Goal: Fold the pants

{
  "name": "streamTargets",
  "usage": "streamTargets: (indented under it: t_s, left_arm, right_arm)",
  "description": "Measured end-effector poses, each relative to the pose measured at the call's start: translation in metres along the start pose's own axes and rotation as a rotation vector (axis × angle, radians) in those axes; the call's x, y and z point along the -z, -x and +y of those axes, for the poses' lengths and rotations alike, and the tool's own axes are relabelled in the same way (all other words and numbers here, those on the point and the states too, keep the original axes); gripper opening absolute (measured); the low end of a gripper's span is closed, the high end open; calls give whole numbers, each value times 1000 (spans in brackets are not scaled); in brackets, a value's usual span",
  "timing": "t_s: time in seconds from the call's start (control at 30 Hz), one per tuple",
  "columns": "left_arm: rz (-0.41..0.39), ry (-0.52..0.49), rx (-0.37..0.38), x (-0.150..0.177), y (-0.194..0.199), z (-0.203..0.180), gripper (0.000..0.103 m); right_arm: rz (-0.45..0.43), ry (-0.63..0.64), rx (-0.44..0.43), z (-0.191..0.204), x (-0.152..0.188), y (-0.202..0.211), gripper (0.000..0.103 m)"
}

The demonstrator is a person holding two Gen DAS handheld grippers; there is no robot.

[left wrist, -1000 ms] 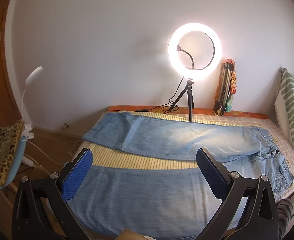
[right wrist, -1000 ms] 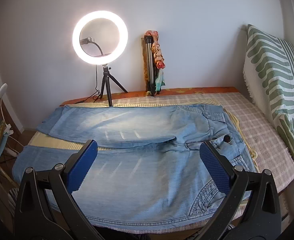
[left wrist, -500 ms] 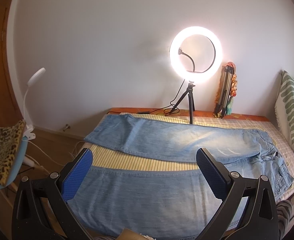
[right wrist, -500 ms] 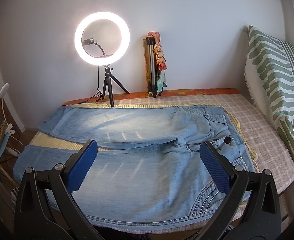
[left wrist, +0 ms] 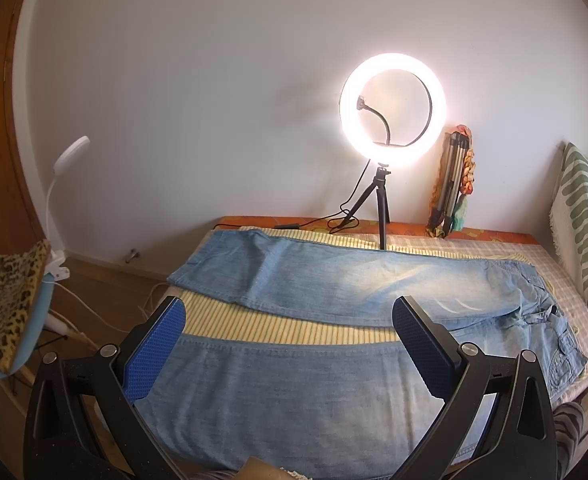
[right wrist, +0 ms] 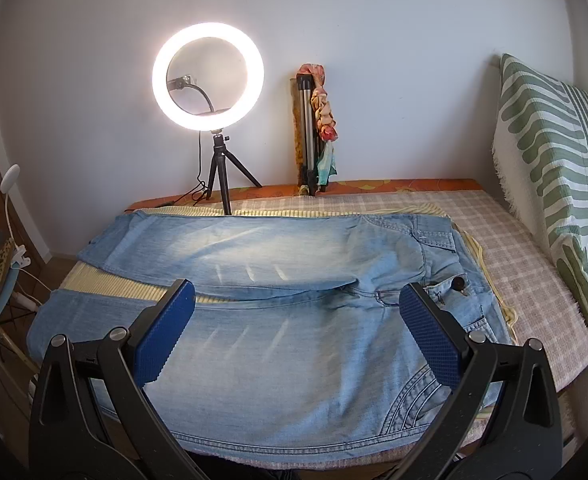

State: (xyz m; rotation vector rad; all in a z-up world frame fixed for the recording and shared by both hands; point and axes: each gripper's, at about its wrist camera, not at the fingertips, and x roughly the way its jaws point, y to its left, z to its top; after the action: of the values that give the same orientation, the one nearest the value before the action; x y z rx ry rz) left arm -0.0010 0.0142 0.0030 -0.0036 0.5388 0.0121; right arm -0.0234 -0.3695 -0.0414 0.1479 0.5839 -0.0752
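1. At the far left, a leopard-print cloth [left wrist: 8,304] hangs over a pale blue chair, with a white clip lamp [left wrist: 64,184] beside it.
2. The left hand-held gripper [left wrist: 290,344] hovers over the near leg of the jeans, its blue-padded jaws wide apart and holding nothing.
3. The jeans [left wrist: 334,320] lie flat and unfolded on the bed [right wrist: 534,280], legs spread toward the left with a strip of yellow striped mat [left wrist: 286,326] showing between them, waistband toward the right.
4. A lit ring light [right wrist: 208,76] on a small tripod stands at the far edge of the bed, just behind the far leg; a folded tripod with a scarf [right wrist: 314,128] leans on the wall to its right.
5. The right hand-held gripper [right wrist: 294,334] hangs above the seat and waist area, jaws likewise spread apart, empty.
6. A green-patterned pillow [right wrist: 554,168] stands at the right end.
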Motion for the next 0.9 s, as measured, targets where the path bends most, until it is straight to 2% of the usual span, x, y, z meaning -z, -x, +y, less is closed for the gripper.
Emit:
streamTargets:
  t_s: [0.9]
  left_arm:
    - [9,-7,-3,-3,-11,-3,103]
  right_arm:
    - [11,-1,-14,0,4,-15,103]
